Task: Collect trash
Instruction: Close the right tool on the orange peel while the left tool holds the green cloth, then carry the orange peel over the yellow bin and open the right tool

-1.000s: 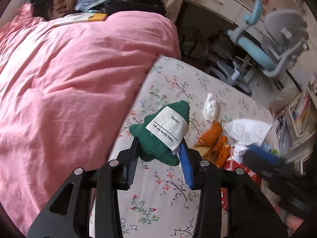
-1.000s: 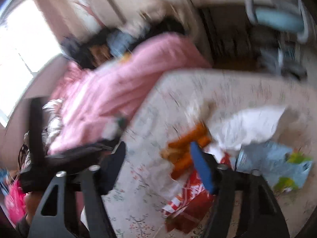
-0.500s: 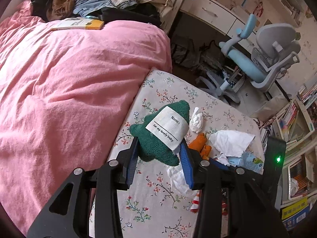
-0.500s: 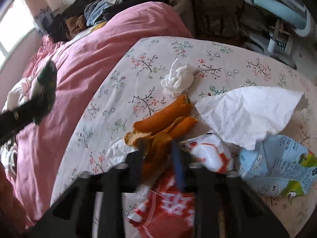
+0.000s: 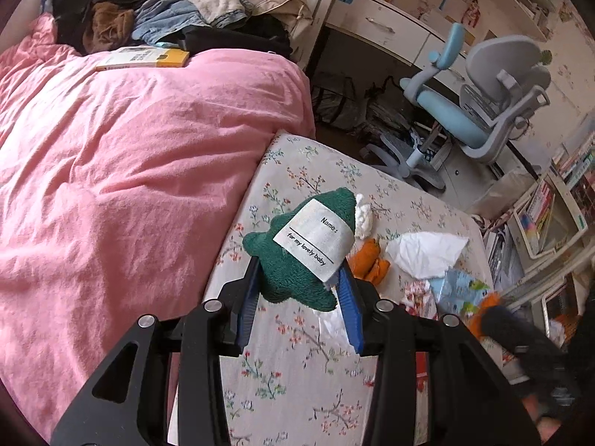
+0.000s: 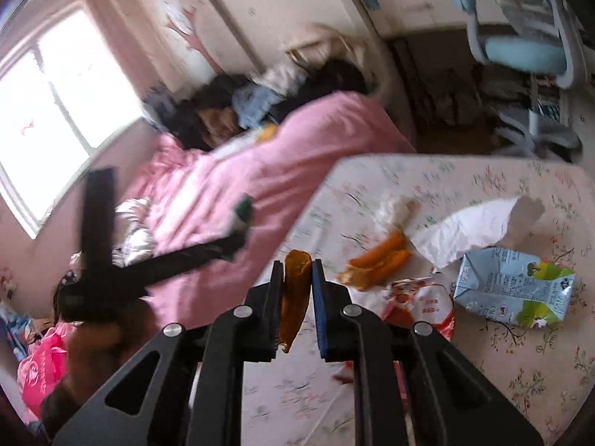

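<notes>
My left gripper (image 5: 299,282) is shut on a green knitted item (image 5: 293,260) with a white label, held above the floral table (image 5: 297,371). My right gripper (image 6: 297,271) is shut on a piece of orange peel (image 6: 293,297), lifted off the table (image 6: 520,371). More orange peel (image 6: 379,264) (image 5: 370,262), a white tissue ball (image 5: 362,217), a white crumpled paper (image 6: 472,230) (image 5: 424,252), a blue-green carton (image 6: 513,290) (image 5: 459,288) and a red-white wrapper (image 6: 420,304) lie on the table. The right gripper shows blurred at the lower right of the left wrist view (image 5: 520,338).
A bed with a pink duvet (image 5: 130,167) borders the table on the left, with a book (image 5: 145,57) and piled clothes (image 5: 167,26) at its far end. A blue-grey desk chair (image 5: 479,111) and a desk stand beyond the table. A pink bag (image 6: 41,364) lies low left.
My right gripper closed on a piece of orange peel and lifted it off the table, swinging left. My left gripper rose slightly, still holding the green knitted item.
</notes>
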Motion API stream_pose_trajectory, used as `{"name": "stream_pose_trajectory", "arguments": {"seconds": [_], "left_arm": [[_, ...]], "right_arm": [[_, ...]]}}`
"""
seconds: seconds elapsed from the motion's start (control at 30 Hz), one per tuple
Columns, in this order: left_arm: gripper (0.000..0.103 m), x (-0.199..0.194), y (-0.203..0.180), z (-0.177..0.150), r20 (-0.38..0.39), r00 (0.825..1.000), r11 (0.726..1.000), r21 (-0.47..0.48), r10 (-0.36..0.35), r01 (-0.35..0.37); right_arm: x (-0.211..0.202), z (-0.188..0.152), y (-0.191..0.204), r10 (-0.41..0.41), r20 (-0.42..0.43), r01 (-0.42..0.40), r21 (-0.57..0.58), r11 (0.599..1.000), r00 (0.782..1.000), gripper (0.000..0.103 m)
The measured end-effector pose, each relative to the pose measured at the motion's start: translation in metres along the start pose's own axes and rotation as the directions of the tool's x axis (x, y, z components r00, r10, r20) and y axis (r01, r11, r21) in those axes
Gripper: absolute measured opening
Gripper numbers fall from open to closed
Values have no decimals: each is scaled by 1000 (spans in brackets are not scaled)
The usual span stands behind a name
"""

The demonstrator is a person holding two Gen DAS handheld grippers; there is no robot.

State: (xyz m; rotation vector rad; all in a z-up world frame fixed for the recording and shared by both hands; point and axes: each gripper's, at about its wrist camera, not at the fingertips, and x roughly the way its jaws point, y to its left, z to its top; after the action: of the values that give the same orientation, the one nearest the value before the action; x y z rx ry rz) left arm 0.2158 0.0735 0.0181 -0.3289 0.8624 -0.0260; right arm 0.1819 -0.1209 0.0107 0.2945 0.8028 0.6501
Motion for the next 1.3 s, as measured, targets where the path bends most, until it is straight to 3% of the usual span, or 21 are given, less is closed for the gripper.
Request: {"name": "stream_pose_trajectory", "arguments": {"seconds": [0.17,0.37,0.57,0.97,1.03,1.07,1.3], "left_arm": [[38,-21,-8,-29,11,1000,999,44,7,-7],[38,-51,-20,-64,31,999,995,96,9,-12],[38,-75,-26,-92,50,999,991,133,15,-22],[38,-100,-28,-127,55,998,985,171,26,-35],[38,-102,-27,-134,45,999,985,171,26,-33],[38,-102,-27,-139,37,999,985,171,27,-33],[39,-98,-31,-197,-92,996,985,172,14,2]], "right_arm": [[-32,-28,22,16,10,-15,-44,999,1000,16],[-60,-87,28,-1,-39,-1,-46,999,999,16],[-67,-136,31,-31,-119,24,-62,998,992,16],[-61,-195,31,-75,-242,58,-78,995,967,18],[-64,-204,32,-95,-250,75,-89,993,964,27],[-65,-206,32,-101,-243,82,-90,993,965,38],[-87,-207,15,-203,-129,200,-35,979,971,61]]}}
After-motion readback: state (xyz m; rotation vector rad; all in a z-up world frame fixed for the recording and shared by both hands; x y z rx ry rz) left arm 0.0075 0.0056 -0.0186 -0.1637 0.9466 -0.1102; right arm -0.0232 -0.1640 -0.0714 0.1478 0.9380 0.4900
